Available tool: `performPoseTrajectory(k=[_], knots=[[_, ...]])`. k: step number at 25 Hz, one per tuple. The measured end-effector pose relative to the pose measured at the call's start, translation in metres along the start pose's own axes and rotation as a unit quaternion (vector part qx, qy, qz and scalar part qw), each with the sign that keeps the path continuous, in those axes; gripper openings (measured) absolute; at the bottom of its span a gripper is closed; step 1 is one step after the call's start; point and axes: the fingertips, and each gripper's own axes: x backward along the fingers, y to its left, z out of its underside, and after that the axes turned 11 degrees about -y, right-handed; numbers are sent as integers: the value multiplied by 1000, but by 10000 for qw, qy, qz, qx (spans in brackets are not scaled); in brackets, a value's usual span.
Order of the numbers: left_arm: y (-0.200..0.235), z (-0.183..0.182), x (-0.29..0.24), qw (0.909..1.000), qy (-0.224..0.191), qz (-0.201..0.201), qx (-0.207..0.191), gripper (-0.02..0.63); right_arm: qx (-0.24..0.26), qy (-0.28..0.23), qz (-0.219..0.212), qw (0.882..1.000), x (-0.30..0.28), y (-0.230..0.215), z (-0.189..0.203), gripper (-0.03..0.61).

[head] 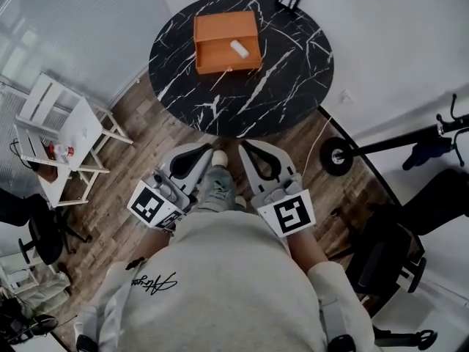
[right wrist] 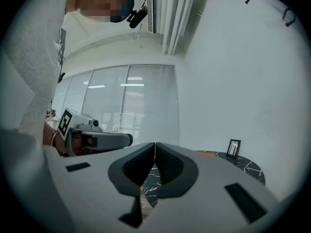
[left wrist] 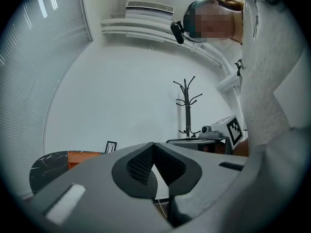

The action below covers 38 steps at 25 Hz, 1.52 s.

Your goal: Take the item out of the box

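We hold both tongs at our waist: the left gripper (head: 208, 151) is pinched together on nothing, and so is the right gripper (head: 246, 147). The white item (head: 239, 48) lies in the orange box (head: 220, 63) on the marble table (head: 293, 72), well apart. The cursive print (head: 155, 281) on our sweatshirt is unreadable.

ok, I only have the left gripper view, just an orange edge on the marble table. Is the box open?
Observer: Yes, head view shows the orange box open, a white item lying in its right half.
Operator: Grippers near it?
Observer: No, left gripper and right gripper both sit short of the table, off its near edge.
Operator: Right jaws?
Observer: Shut, nothing between them, per the right gripper view.
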Motion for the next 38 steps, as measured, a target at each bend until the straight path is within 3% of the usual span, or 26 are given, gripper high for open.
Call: performPoseTrajectory(k=[38], knots=[[152, 11, -89, 9994, -56, 285, 174, 2, 179, 100, 336, 9992, -132, -110, 17, 9]])
